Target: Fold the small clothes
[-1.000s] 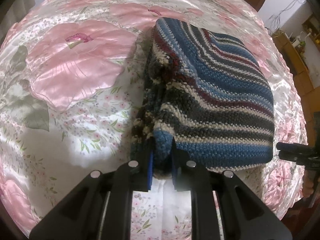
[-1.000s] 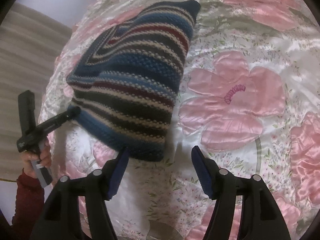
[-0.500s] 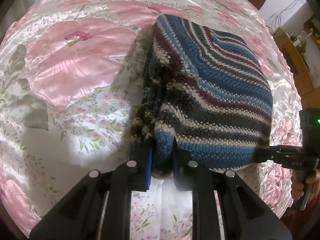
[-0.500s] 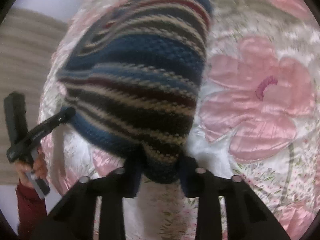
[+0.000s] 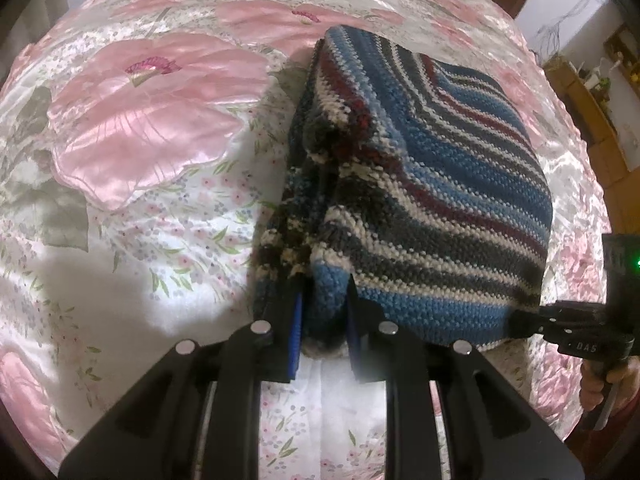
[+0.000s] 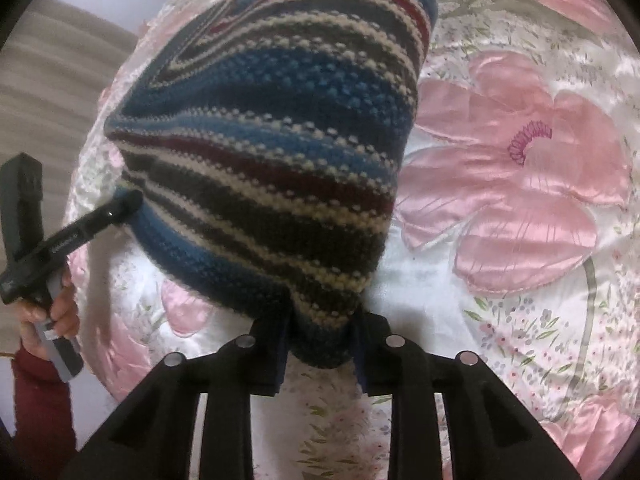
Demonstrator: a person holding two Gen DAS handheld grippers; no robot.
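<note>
Striped knit garment (image 5: 432, 184), blue, maroon, grey & cream bands, lies on a bed under a shiny floral bedspread (image 5: 132, 208), toward the bed's right side in the left wrist view. One garment only; it looks already doubled over, w/ bunched layers showing along its left edge.

Two grippers, both clamped on it. Left gripper (image 5: 323, 330) pinches the near left corner of the garment, thick wool bulging between its blue-padded fingers (image 5: 297, 332). Right gripper (image 6: 320, 354) grips the near right corner the same way, a wad of knit squeezed between its jaws. Each gripper also shows in the other's view: the right one at far right in the left view, the left one at far left in the right view, held by a hand (image 6: 52, 316) in a dark red sleeve (image 6: 40, 408).

Probable reason for the hold: w/ both near corners pinched, the near edge can be lifted evenly & carried over toward the far edge for another fold, keeping the bulky knit square. Near edge seems slightly raised off the bedspread, though that's hard to confirm.

Bedspread carries big pink satin flowers; one large bloom (image 6: 516, 176) sits just beside the garment.
</note>
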